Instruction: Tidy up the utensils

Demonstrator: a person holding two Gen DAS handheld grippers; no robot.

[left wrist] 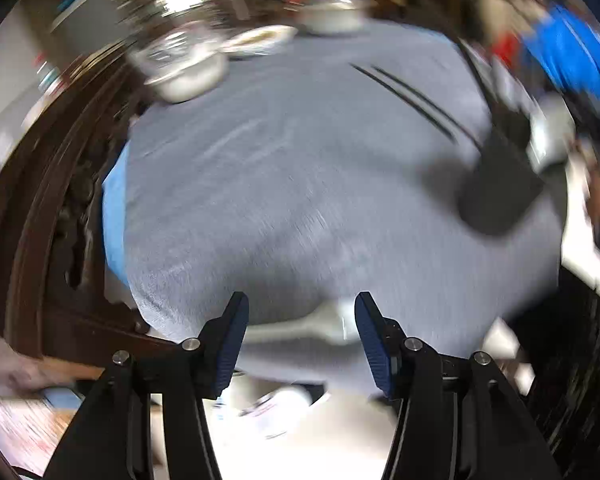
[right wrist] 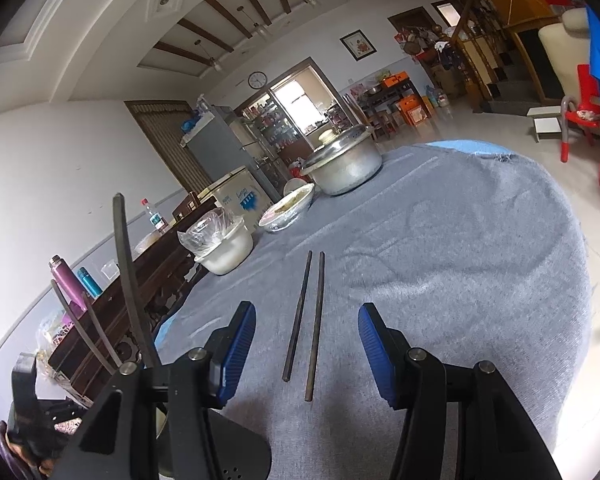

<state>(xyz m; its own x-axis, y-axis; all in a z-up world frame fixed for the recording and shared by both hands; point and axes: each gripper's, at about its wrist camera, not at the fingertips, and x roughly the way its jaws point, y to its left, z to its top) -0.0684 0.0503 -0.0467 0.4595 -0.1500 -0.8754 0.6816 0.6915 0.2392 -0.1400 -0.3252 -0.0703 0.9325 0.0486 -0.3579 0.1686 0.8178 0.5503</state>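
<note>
- The grey tablecloth (right wrist: 460, 248) lies bare across its middle and right side, leaving wide room to pass.
- Two chopsticks (right wrist: 306, 320) lie near the right gripper.
- A metal pot (right wrist: 342, 166), a covered bowl (right wrist: 288, 208) and a white tub (right wrist: 224, 246) crowd the far left edge.

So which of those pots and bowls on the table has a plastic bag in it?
The white bucket-like pot nearest the camera, at the table's left edge. Clear crumpled plastic sticks out of its top. The shallow bowl and the lidded metal pot behind it have none.
</note>
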